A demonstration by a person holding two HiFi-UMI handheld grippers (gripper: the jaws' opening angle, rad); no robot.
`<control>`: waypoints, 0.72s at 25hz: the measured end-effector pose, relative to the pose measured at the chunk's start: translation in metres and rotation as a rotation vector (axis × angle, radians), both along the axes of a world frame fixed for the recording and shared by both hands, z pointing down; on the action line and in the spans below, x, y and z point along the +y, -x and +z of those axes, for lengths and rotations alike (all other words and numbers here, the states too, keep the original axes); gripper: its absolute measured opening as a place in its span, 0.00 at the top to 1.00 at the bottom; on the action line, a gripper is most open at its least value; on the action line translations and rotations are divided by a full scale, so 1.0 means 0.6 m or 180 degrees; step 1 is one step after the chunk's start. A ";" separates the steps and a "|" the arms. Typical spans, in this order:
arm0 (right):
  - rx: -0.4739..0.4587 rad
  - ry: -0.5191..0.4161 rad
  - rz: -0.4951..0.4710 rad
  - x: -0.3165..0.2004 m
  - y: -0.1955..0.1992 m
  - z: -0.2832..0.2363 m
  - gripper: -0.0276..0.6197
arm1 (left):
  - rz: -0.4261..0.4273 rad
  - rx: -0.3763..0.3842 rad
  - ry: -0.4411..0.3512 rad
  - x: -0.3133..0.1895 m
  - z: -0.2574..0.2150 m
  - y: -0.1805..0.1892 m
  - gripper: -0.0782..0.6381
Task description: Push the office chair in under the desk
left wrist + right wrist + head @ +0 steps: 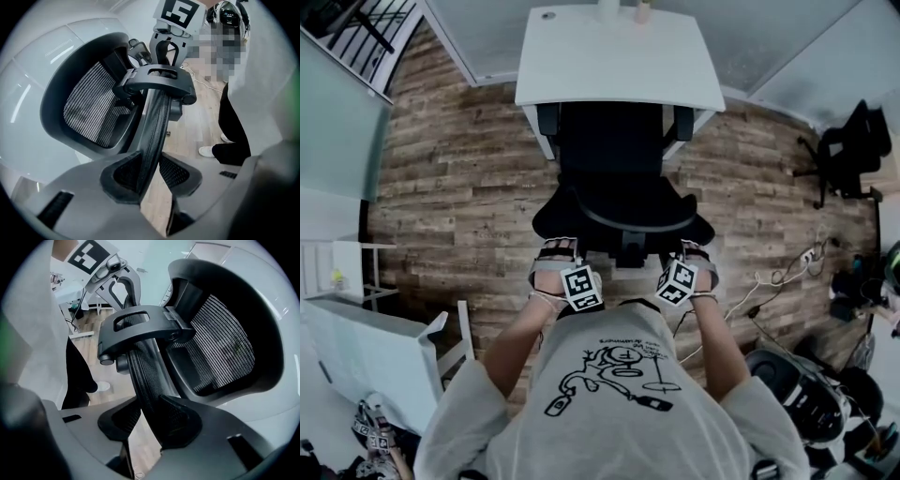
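One black office chair [614,150] stands at the middle of the near edge of the single white desk [619,66]. It faces the desk with its back to the person. Its front-to-back axis runs square to that edge, and the front of the seat is hidden beneath the desktop. Its two armrests [547,119] [683,122] sit just under the near edge, one towards each near corner.

The curved mesh headrest [623,217] is the part closest to the person. The left gripper [150,180] has its two jaws closed on the thin mesh edge of the headrest at its left end, with the mesh pinched between the pads. The right gripper [150,423] clamps the right end the same way. Each gripper carries one marker cube [582,287] [677,281] with black-and-white squares, which show a pattern rather than readable words.

The person's pale T-shirt [619,394] bears a black line drawing with a short line of writing above it, too small to read.

Two small objects [625,9] stand at the far edge of the desk, cut off by the frame. The floor [459,169] around the desk is wood plank. A second black chair [853,141] stands well off the desk's right edge. Light cables [773,281] trail across the floor beyond the near right corner.
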State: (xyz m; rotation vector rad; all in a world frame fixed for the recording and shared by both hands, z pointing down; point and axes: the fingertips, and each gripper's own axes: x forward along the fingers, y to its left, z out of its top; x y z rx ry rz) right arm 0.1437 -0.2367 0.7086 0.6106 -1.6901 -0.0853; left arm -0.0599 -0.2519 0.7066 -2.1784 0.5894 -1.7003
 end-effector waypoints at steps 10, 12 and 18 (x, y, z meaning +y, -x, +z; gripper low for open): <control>0.0100 -0.0077 -0.0075 -0.052 -0.003 0.000 0.74 | -0.0089 0.0002 -0.0014 -0.053 -0.001 -0.003 0.72; 0.0108 -0.0074 -0.0083 -0.061 -0.006 0.001 0.74 | -0.0086 0.0002 -0.0011 -0.062 -0.001 -0.006 0.72; 0.0101 -0.0062 -0.0110 -0.090 -0.007 0.002 0.74 | -0.0115 -0.0012 -0.0012 -0.091 0.001 -0.008 0.72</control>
